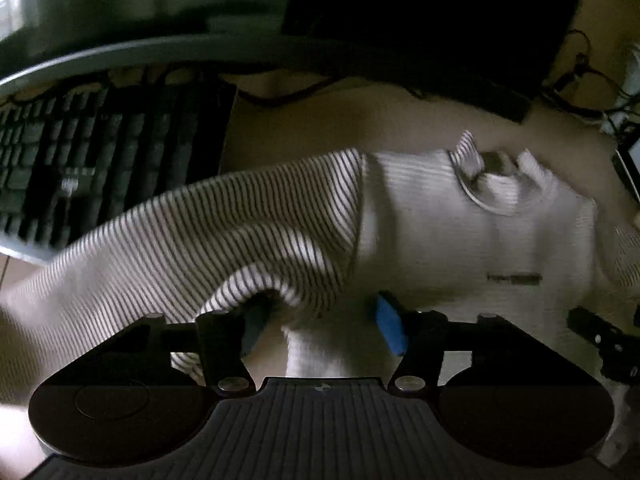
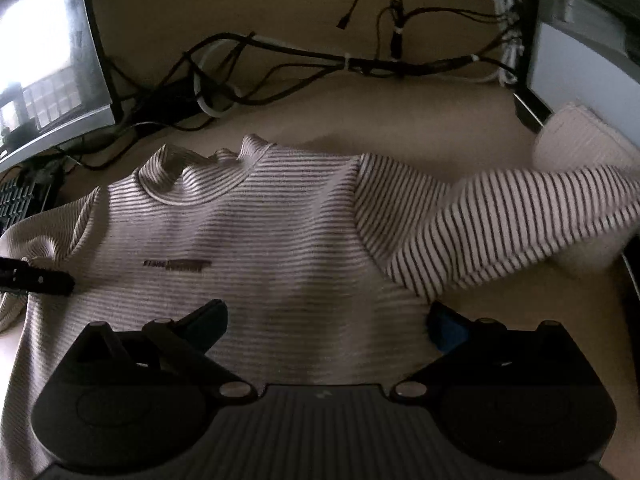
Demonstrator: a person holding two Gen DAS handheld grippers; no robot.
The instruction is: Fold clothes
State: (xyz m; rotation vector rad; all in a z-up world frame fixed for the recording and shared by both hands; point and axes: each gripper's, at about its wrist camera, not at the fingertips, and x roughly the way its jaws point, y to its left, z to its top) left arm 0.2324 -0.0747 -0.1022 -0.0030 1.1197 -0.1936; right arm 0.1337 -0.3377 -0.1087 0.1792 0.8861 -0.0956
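Left wrist view first: I see my left gripper (image 1: 320, 320) low over the striped sweater (image 1: 440, 240), which lies spread on the tan desk (image 1: 304, 120). Its two blue pads (image 1: 390, 326) stand apart with a raised fold of sweater fabric between them, where the left sleeve (image 1: 180, 232) meets the body. I cannot see the pads pressing the cloth, so I read the jaws as half parted and not gripping. The sleeve runs off to the left, over the near edge of a dark keyboard (image 1: 100, 152). The collar (image 1: 492, 184) sits at the far right of this view, blurred. At the right edge I catch a black part of my other gripper.

In the right wrist view, my right gripper (image 2: 328, 324) hangs over the sweater's chest with its jaws spread wide and nothing between them but flat fabric below. A small dark label (image 2: 176, 266) shows on the chest, to the left. The right sleeve (image 2: 500, 220) is bent across toward the right, its pale cuff (image 2: 580, 140) near the foot of a monitor (image 2: 580, 20). A tangle of cables (image 2: 300, 64) lies on the desk beyond the collar. Another screen (image 2: 48, 48) glows at the far left.
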